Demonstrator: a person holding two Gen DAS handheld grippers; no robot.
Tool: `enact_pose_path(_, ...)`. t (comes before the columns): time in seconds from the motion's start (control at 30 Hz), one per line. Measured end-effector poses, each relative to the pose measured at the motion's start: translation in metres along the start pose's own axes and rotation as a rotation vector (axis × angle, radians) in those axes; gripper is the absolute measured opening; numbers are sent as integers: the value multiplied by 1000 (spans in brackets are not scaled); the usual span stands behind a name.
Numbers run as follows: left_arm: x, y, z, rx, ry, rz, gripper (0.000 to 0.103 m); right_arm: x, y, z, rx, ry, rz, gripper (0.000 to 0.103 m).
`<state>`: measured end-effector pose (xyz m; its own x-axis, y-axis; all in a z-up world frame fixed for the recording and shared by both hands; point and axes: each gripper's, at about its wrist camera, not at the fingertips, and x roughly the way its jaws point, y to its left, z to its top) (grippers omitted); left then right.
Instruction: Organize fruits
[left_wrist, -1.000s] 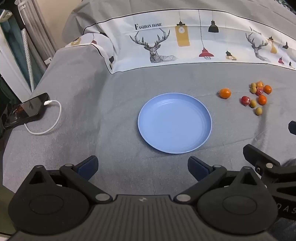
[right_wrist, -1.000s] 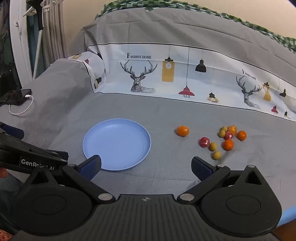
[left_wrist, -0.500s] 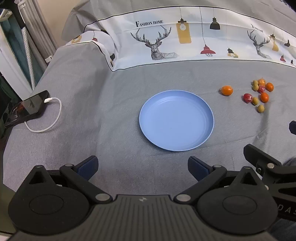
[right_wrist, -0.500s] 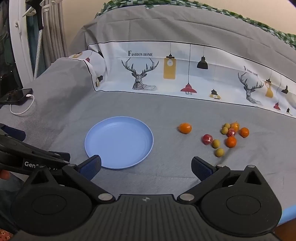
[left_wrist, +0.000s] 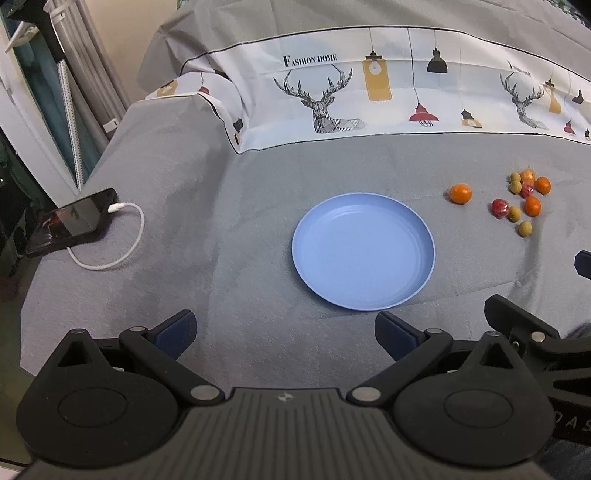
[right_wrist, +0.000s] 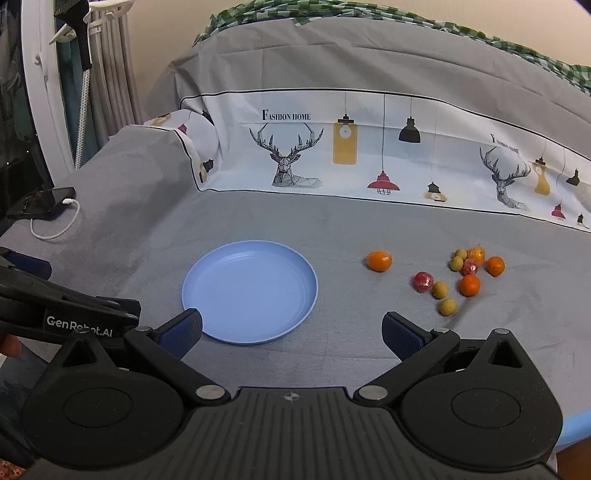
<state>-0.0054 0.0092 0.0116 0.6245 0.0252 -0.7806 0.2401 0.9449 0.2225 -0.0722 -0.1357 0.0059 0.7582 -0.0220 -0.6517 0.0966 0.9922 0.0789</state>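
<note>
A round light-blue plate (right_wrist: 249, 291) lies flat on the grey cloth, holding nothing, just ahead of the right gripper (right_wrist: 291, 330) and toward its left finger. One orange fruit (right_wrist: 379, 260) sits alone, ahead and slightly right. Further right, well apart from the plate, small orange, red and yellow-green fruits (right_wrist: 463, 275) lie in a loose cluster.

plate (right_wrist: 207, 275): smooth blue plastic | sheet (right_wrist: 332, 229): matt grey cloth

Plate in the middle, fruits to its right

We see the plate (right_wrist: 249, 291) on the bedsheet (right_wrist: 332, 221), the fruits (right_wrist: 458, 275) right of it, the phone (left_wrist: 72, 221) far left.
</note>
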Motion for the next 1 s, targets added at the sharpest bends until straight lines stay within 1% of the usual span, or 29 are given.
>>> enact_pose_path(0.17, 3, -1, 1, -2, 14, -2, 103, -1, 1, 0, -7, -3, -3, 103)
enact_pose_path(0.3, 1, -1, 0, 3, 5, 0, 103, -2, -2, 2, 5, -5, 0, 103)
enact_pose_path(1.0, 5, -3, 0, -3, 21, -1, 103, 4, -2, 6, 27, 23, 7, 103)
